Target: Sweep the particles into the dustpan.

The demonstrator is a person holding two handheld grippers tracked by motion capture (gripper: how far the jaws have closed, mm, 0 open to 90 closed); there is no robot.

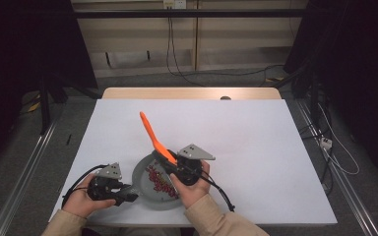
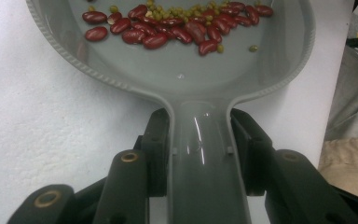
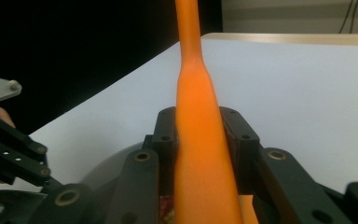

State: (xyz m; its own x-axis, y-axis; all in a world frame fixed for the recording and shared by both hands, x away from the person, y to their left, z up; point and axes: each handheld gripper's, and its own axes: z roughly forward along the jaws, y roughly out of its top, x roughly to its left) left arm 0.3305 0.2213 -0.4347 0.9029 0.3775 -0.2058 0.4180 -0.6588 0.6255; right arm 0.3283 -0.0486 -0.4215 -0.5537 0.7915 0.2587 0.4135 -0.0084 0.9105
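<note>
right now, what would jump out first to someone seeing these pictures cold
The bright orange spatula stands out most: it slants up and away over the white table, clamped in the right claw. Next is the grey pan near the table's front edge, its handle gripped by the left claw, with red kidney beans and small green beans scattered inside.

White-topped table w/ wood far edge; grey pan of beans sits near front.
</note>
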